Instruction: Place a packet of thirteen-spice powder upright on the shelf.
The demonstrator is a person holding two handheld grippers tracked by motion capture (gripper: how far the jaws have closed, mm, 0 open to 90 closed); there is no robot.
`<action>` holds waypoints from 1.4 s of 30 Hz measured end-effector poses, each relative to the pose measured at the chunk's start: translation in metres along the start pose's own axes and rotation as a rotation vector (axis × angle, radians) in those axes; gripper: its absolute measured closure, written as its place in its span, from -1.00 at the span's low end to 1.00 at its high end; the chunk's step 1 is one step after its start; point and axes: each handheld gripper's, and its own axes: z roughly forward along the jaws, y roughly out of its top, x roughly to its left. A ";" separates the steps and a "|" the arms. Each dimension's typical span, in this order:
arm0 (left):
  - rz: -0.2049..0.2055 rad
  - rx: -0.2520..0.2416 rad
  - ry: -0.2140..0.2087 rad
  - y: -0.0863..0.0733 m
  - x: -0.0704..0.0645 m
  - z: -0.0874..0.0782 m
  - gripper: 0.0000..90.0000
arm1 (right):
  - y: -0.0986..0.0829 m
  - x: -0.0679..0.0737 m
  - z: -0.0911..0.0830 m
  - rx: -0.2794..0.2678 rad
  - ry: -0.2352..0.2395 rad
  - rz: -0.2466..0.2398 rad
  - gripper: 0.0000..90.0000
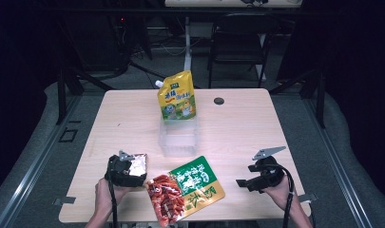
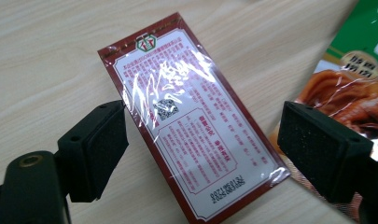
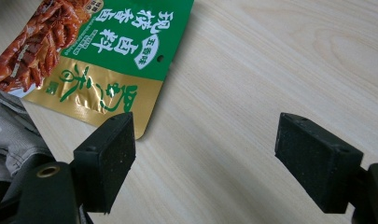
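Worktop (image 1: pixel 133 118): I see it carrying every item, the sachet at lower left of the high view.
Green pouch (image 1: pixel 187 190): just right of the sachet, lower centre.
Red sachet (image 2: pixel 192 126): flat between my left jaws, long axis running upper left to lower right, slanted across the gap.
Left gripper (image 2: pixel 203 149): jaws released, straddling the sachet; the nearer one.
Right gripper (image 3: pixel 205 158): jaws released over bare wood, well apart from the sachet.
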 end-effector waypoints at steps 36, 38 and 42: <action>-0.033 0.083 -0.215 -0.008 0.030 0.009 -0.32 | 0.004 0.002 0.005 0.014 0.017 0.003 -0.57; 0.001 0.090 -0.242 -0.008 0.033 0.008 -0.31 | 0.004 0.003 0.007 0.009 0.019 0.004 -0.57; 0.027 0.090 -0.265 -0.009 0.040 0.008 -0.33 | 0.004 0.004 0.008 0.019 0.022 0.001 -0.57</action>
